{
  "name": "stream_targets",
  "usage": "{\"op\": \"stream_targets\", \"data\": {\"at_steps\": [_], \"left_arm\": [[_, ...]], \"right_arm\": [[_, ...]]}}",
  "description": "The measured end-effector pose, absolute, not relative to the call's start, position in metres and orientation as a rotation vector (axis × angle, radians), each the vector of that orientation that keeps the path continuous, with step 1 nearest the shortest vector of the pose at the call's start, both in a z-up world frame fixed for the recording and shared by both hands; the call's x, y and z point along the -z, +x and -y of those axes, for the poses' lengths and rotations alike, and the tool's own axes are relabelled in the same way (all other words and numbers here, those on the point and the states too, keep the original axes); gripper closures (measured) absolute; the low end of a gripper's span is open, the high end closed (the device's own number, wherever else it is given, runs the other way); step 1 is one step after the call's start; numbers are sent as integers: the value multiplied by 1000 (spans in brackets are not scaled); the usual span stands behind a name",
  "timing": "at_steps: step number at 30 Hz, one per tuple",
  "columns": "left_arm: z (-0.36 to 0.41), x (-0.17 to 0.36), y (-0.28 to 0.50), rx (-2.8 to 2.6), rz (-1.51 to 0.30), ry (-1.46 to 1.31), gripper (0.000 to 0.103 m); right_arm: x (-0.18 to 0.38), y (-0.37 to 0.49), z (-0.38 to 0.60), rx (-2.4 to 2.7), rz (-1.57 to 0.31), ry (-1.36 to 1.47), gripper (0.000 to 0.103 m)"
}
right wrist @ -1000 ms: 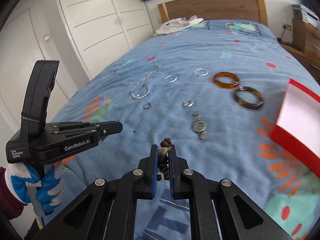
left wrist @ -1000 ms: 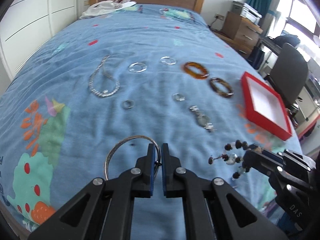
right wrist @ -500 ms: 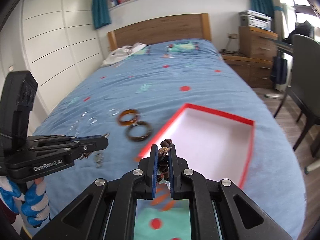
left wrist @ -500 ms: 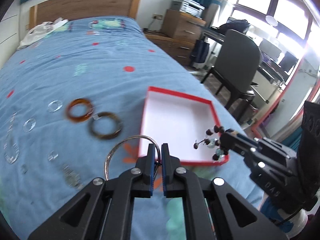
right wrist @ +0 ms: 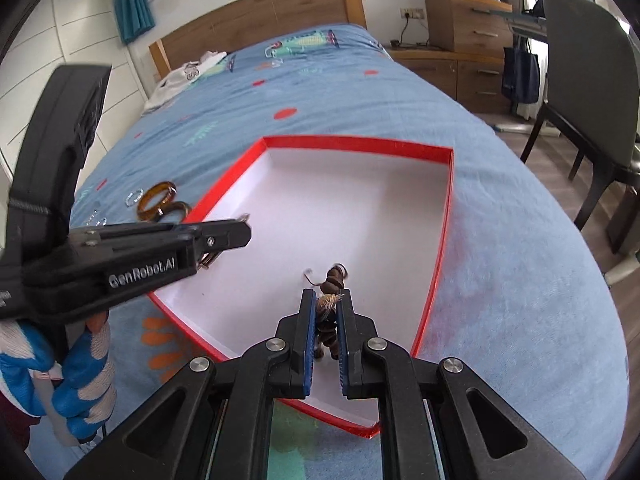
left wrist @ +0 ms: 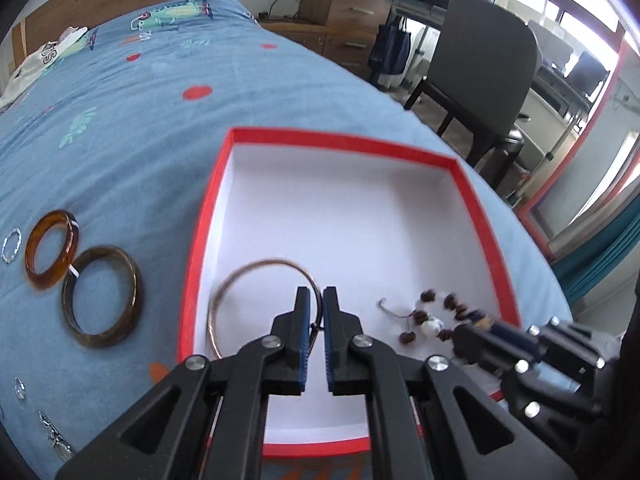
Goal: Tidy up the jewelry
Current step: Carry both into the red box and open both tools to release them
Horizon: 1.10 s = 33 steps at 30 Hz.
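A red box with a white inside (left wrist: 404,152) (right wrist: 360,146) lies on the blue bedspread. My left gripper (left wrist: 314,300) is shut on a thin metal bangle (left wrist: 240,280) and holds it over the box's near left part. My right gripper (right wrist: 325,300) is shut on a brown bead bracelet (right wrist: 334,276) and holds it over the box's near part. The bracelet also shows in the left wrist view (left wrist: 436,314), hanging from the right gripper. An amber bangle (left wrist: 52,248) and a dark brown bangle (left wrist: 102,296) lie on the bed left of the box.
Small silver rings (left wrist: 12,244) and a watch (left wrist: 56,440) lie further left on the bed. A grey chair (left wrist: 480,64) and a wooden dresser (left wrist: 344,4) stand beyond the bed's right edge. White clothing (right wrist: 188,72) lies near the headboard.
Both grippers have moved right from the loose jewelry to over the red box, still holding the bangle and the bead bracelet. They now sit lower and closer to the box.
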<state>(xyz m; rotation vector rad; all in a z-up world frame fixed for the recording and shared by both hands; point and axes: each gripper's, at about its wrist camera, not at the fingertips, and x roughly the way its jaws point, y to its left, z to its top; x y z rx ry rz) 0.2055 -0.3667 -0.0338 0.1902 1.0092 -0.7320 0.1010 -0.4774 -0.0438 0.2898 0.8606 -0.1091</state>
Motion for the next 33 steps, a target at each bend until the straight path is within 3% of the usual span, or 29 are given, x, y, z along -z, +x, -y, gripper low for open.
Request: {"op": "stream_targets", "data": {"at_steps": [28, 30, 33], "left_arm": [[335, 57, 157, 633, -1103, 50, 91], [338, 55, 158, 645, -1107, 50, 85], [342, 50, 157, 670, -1095, 54, 73]], "right_arm": [[56, 114, 493, 60, -994, 60, 95], [55, 114, 491, 55, -997, 52, 94], [51, 114, 486, 35, -995, 49, 82]]}}
